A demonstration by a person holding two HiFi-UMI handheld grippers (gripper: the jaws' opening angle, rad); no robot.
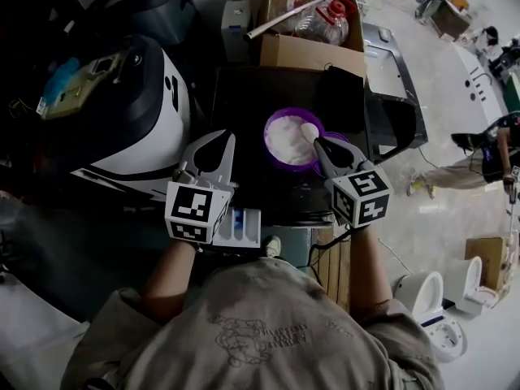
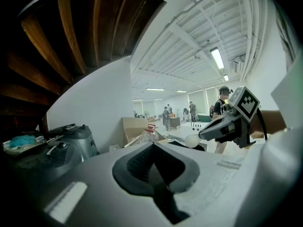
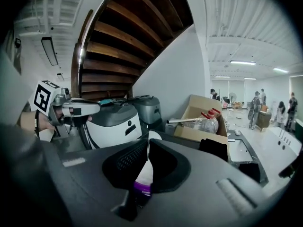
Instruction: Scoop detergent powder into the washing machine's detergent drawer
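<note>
Jaws first: left gripper [image 1: 225,138] has its jaws together, nothing between them. Right gripper [image 1: 318,143] has its jaws clamped on the handle of the white scoop [image 2: 191,140].

We see the washing machine [image 1: 244,104] straight ahead, with a dark top. A white and black appliance [image 1: 142,112] is just beside it on the left. An open cardboard box [image 1: 313,53] holding plastic bottles is behind it.

The purple tub [image 1: 275,162] of white detergent powder [image 1: 288,143] stands on the machine's top, right of centre.

The detergent drawer [image 1: 246,227] stands open at the machine's front edge, partly under the left gripper's marker cube and well apart from the scoop.

The scoop's bowl is over the tub's right side; we can't tell whether it touches the powder. The left gripper's tips are over the machine's top, left of the tub and apart from it.
</note>
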